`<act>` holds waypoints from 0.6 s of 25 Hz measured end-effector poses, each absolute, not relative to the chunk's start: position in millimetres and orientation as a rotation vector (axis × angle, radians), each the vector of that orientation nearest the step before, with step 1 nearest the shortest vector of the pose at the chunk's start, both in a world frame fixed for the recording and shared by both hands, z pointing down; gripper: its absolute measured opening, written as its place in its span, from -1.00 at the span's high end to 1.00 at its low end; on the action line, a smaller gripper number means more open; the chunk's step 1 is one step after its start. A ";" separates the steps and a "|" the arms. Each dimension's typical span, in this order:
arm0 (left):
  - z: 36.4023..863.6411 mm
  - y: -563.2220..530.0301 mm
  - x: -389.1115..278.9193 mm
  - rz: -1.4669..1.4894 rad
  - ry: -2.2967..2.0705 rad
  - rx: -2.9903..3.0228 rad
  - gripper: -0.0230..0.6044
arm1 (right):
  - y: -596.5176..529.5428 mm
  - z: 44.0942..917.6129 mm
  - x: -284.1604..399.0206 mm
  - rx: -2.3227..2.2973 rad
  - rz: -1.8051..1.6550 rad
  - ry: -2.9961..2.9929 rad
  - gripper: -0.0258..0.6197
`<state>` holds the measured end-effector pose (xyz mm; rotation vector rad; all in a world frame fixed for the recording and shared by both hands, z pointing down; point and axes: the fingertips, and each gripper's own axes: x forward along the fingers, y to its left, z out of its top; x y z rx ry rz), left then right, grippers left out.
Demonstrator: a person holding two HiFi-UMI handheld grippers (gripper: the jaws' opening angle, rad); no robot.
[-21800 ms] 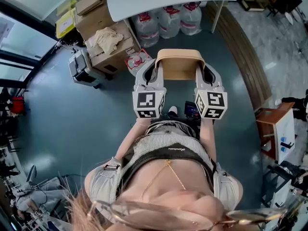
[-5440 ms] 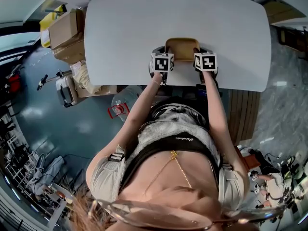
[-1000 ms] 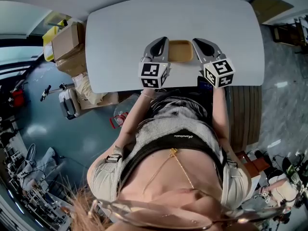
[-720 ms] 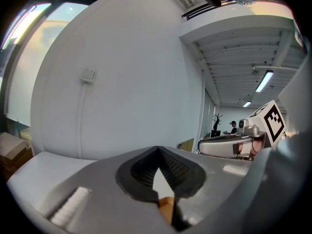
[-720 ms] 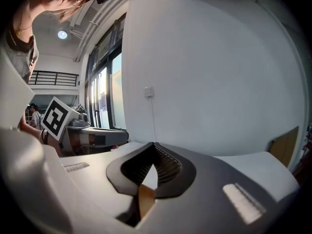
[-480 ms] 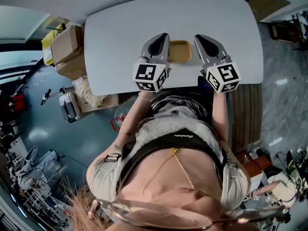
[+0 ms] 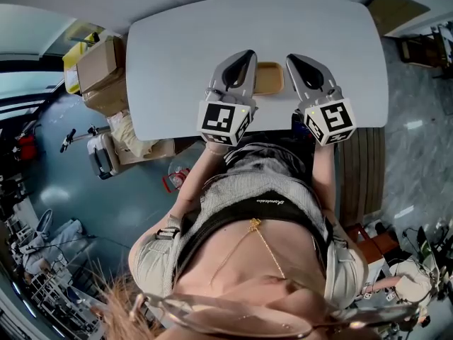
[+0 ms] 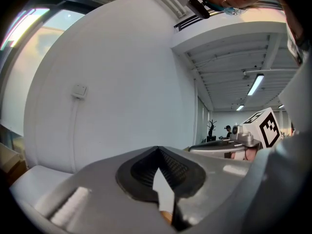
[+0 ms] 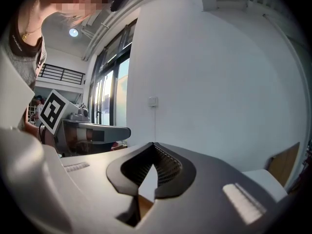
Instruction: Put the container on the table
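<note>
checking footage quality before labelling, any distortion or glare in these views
Head view: strong fisheye, the table edges bow, but light is even and the container looks sharp. Left gripper view: dark rounded corners, bright glow at upper left. Right gripper view: same dark corners, windows washed out.

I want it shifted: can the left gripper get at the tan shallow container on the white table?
Probably yes: the left gripper hangs beside the tan shallow container, nothing lies between them on the white table, but its jaws are shut and must open first.
</note>
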<state>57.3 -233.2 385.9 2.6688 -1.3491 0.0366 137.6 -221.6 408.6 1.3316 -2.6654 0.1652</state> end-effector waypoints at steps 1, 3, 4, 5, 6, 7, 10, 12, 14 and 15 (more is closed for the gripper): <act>385.2 -232.4 58.0 0.031 -1.345 2.665 0.93 | -221.3 407.4 138.1 1.334 0.164 -2.667 0.84; 384.0 -231.1 58.9 0.025 -1.344 2.660 0.93 | -221.2 405.6 138.6 1.341 0.164 -2.668 0.84; 383.6 -230.3 58.8 0.022 -1.344 2.659 0.93 | -220.8 405.0 138.3 1.343 0.166 -2.670 0.84; 383.1 -229.6 58.7 0.019 -1.344 2.658 0.93 | -220.2 404.4 137.6 1.345 0.168 -2.673 0.84; 382.5 -228.9 58.6 0.017 -1.343 2.659 0.93 | -219.3 403.7 136.8 1.346 0.169 -2.676 0.84; 382.0 -228.3 58.7 0.016 -1.341 2.660 0.93 | -218.3 402.9 136.1 1.346 0.167 -2.678 0.84; 381.0 -227.0 59.2 0.013 -1.337 2.663 0.93 | -216.1 400.9 133.2 1.340 0.156 -2.679 0.84; 380.5 -226.5 59.9 0.013 -1.332 2.664 0.93 | -215.4 399.8 131.6 1.335 0.152 -2.683 0.84; 380.7 -225.2 59.8 0.009 -1.330 2.663 0.93 | -214.1 399.2 129.9 1.333 0.151 -2.687 0.84; 380.9 -224.5 59.5 0.006 -1.329 2.663 0.93 | -213.3 399.0 128.8 1.332 0.149 -2.689 0.84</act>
